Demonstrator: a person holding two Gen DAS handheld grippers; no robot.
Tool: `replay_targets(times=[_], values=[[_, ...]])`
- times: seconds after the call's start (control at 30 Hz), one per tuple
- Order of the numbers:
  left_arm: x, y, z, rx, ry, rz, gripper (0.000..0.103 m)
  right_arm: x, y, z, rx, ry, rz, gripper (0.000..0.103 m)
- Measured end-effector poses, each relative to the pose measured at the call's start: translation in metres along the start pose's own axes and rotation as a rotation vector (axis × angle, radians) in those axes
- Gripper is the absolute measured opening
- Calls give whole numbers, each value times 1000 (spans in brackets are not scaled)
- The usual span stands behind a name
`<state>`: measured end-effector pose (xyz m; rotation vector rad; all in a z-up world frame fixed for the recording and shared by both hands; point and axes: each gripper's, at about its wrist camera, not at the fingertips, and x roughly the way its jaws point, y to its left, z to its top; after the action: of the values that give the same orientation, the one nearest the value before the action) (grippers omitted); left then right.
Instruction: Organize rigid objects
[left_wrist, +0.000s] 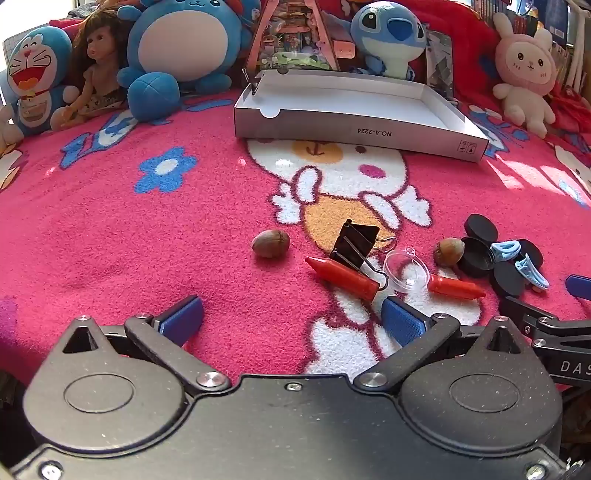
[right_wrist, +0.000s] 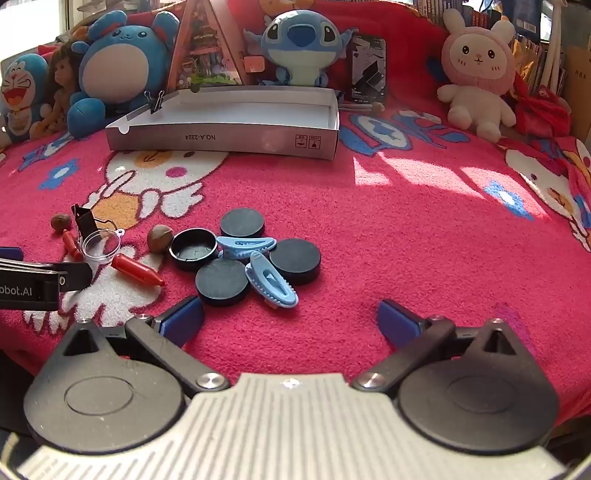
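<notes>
On the pink blanket (right_wrist: 369, 221), well short of the open white box (right_wrist: 236, 110) at its far edge, lie two acorns (left_wrist: 270, 243), two red crayons (left_wrist: 341, 273), a black binder clip (left_wrist: 356, 240), a clear lid (left_wrist: 406, 271), four black caps (right_wrist: 221, 281) and two blue hair clips (right_wrist: 271, 280)

The white box (left_wrist: 354, 127) ahead of me carries "NO.A-2224", printed upside down, beside two small handling symbols. My left gripper's (right_wrist: 29, 288) arm reads "obot.AI"; my right gripper's (left_wrist: 565, 365) arm shows "DAS".

right gripper (left_wrist: 576, 291) cut off at edge
</notes>
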<state>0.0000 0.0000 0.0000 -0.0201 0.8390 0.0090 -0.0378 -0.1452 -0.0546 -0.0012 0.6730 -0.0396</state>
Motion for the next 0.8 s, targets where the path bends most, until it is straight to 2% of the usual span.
replay_targets(times=[0.8], values=[[1, 1, 0, 8, 0, 8, 103, -1, 0, -1, -1, 3, -1, 103]])
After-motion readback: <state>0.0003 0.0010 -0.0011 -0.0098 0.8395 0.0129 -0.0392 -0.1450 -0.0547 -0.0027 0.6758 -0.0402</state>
